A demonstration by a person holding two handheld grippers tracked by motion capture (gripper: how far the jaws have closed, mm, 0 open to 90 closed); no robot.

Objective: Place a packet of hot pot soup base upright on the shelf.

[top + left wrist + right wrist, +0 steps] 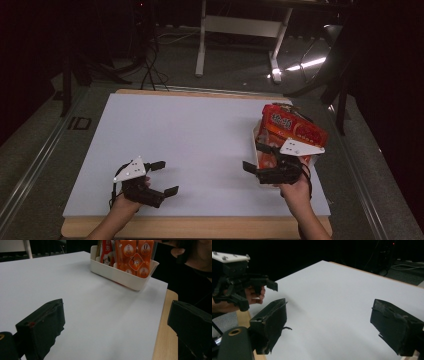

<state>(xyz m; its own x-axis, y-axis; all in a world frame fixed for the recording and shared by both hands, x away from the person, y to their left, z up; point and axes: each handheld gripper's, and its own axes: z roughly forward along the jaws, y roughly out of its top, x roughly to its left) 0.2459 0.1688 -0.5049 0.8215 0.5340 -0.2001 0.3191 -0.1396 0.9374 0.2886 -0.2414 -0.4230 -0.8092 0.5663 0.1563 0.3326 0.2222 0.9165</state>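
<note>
The white bin (256,150) of snack packets (292,127) sits at about three o'clock on the worktop (190,145), close to its right edge. I take that spot to be chosen so my right arm can get to it easily. In the left gripper view the bin (120,275) is a shallow, cream-coloured plastic tray with rounded corners. The packets (135,257) stand upright in it, packed side by side. They are glossy orange and red, with white round labels.

My right hand-held gripper (260,167) hovers just beside the bin's near-left corner. Its jaws are spread wide with nothing between them, and they point left across the bare white sheet.

My left hand-held gripper (162,177) rests low at about seven o'clock, well apart from the bin. Its jaws are parted just as wide and are empty too. I judge it is simply waiting there.
</note>
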